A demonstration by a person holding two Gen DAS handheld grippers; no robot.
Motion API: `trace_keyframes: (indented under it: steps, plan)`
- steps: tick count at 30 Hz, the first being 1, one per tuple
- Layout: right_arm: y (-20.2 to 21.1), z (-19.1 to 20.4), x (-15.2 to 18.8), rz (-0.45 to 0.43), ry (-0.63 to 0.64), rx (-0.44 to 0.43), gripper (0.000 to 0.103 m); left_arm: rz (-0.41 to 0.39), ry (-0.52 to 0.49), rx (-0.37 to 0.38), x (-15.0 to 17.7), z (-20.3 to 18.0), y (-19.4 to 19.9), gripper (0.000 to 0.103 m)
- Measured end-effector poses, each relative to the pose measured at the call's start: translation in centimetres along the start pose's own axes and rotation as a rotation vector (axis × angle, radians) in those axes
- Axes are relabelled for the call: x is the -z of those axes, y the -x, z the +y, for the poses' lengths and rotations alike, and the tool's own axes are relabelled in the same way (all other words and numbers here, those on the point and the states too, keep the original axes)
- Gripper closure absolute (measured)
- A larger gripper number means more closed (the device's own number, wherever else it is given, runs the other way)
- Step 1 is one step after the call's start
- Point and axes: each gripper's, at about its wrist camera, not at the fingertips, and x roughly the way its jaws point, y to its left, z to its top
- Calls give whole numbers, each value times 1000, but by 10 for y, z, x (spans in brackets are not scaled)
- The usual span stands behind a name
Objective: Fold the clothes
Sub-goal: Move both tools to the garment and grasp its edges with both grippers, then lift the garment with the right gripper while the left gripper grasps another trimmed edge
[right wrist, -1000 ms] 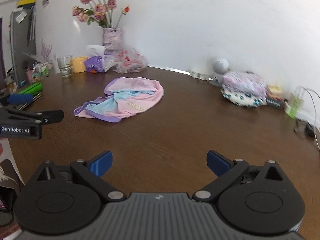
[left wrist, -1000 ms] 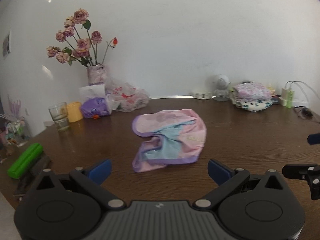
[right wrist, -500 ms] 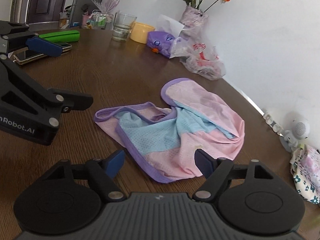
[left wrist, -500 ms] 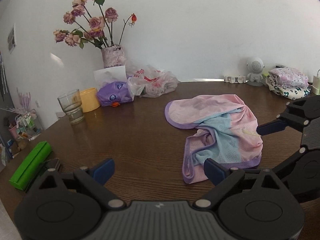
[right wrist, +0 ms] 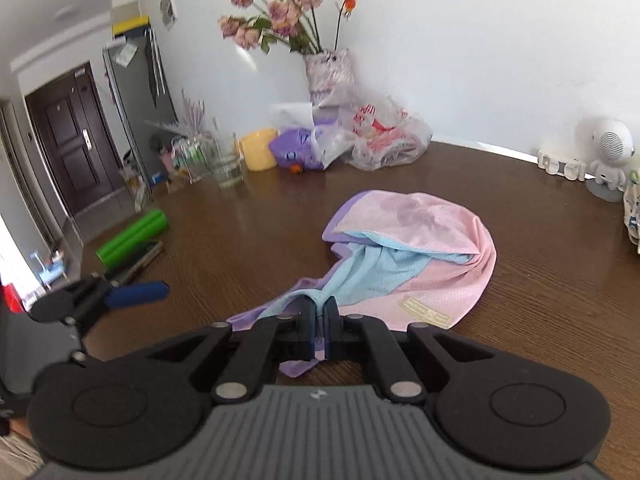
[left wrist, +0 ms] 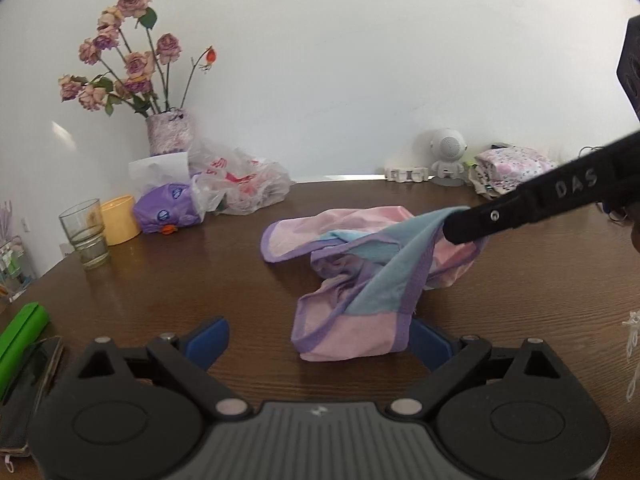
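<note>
Garment (right wrist: 420, 248): purple hem lifted off table (right wrist: 540, 280).
Right gripper (right wrist: 319, 316): clamped on hem.
Left gripper (left wrist: 320, 336): released, straddling garment's near edge.

The right gripper (right wrist: 319, 320) is clamping its blue pads (right wrist: 306, 326) together on the purple-trimmed edge of a pink and light-blue mesh garment (right wrist: 416, 256), which is lying crumpled on the dark wooden table (right wrist: 540, 304) just ahead of the fingers. To its left, the left gripper (right wrist: 120, 294) is hovering over the table, one blue fingertip (right wrist: 140, 293) showing. A green roll (right wrist: 132, 238) is lying beyond that gripper.
</note>
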Motion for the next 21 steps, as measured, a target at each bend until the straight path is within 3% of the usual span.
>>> trace_keyframes:
  steps: [5, 9, 12, 14, 16, 21]
  plan:
    - [66, -3, 7, -94, -105, -77, 100, -66, -24, 73, -9, -38, 18, 6]
    - [104, 3, 17, -134, -95, -95, 100, -89, -55, 114, -6, -66, 40, 9]
    - [129, 4, 23, -169, -72, -56, 100, -60, -78, 182, 2, -74, 58, 33]
    - [143, 2, 28, -175, -67, -40, 100, -19, -80, 277, 6, -72, 67, 71]
    - [154, 0, 35, -175, -66, -22, 100, 11, -85, 353, 5, -70, 73, 96]
    - [187, -8, 61, -169, -89, 39, 100, 37, -100, 452, -12, -62, 74, 101]
